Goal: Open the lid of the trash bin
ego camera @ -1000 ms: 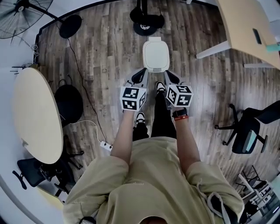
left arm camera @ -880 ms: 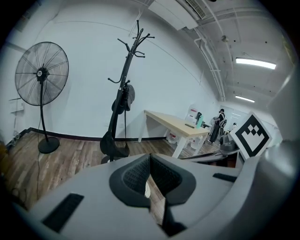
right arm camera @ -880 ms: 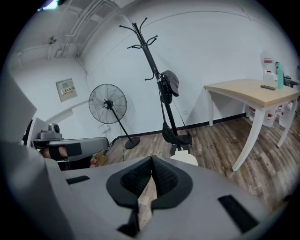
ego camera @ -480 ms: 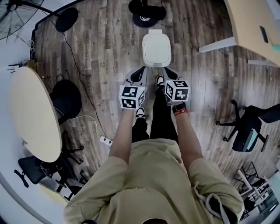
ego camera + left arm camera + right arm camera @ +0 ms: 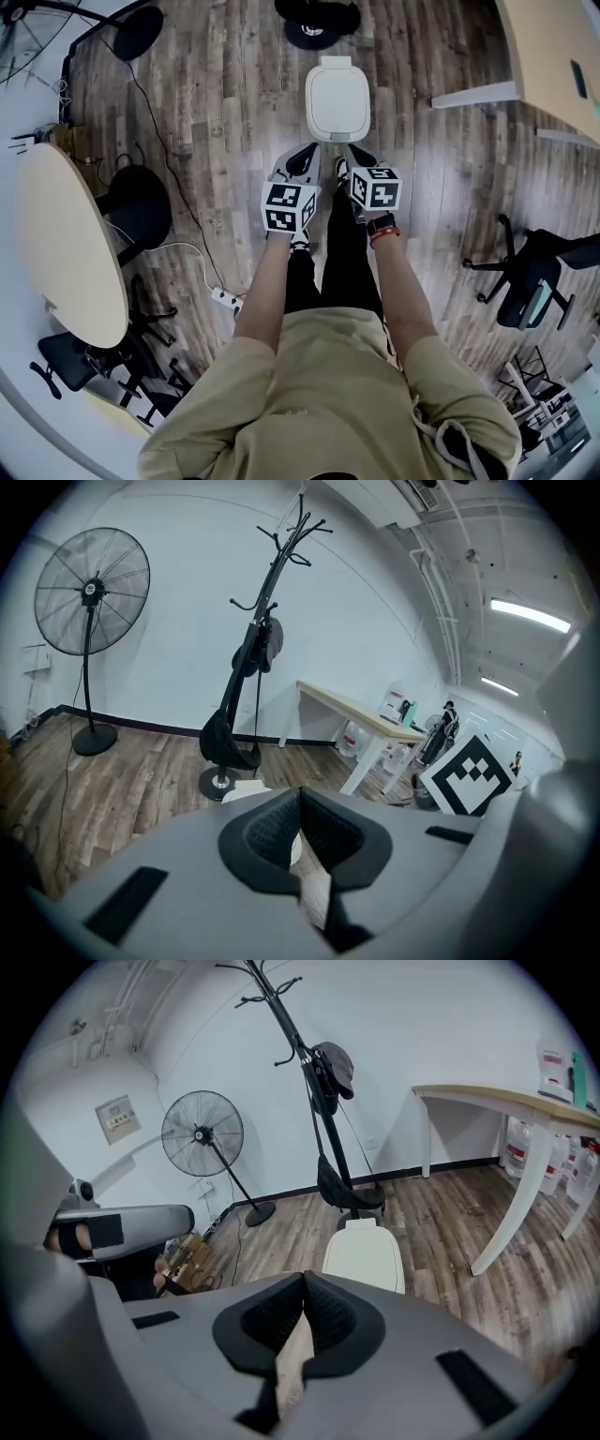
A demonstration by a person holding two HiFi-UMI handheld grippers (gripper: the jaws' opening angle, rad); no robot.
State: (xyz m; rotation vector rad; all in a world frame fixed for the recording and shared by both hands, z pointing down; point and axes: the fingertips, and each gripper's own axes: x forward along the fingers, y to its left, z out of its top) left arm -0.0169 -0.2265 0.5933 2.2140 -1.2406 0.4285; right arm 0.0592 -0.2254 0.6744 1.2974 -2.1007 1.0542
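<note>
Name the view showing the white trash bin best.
Head view: the white rectangular plastic trash bin shows its whole closed lid from above. Right gripper view shows most of it, foreshortened; left gripper view only a sliver.

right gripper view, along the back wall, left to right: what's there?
wall panel → standing fan → coat stand → table
</note>
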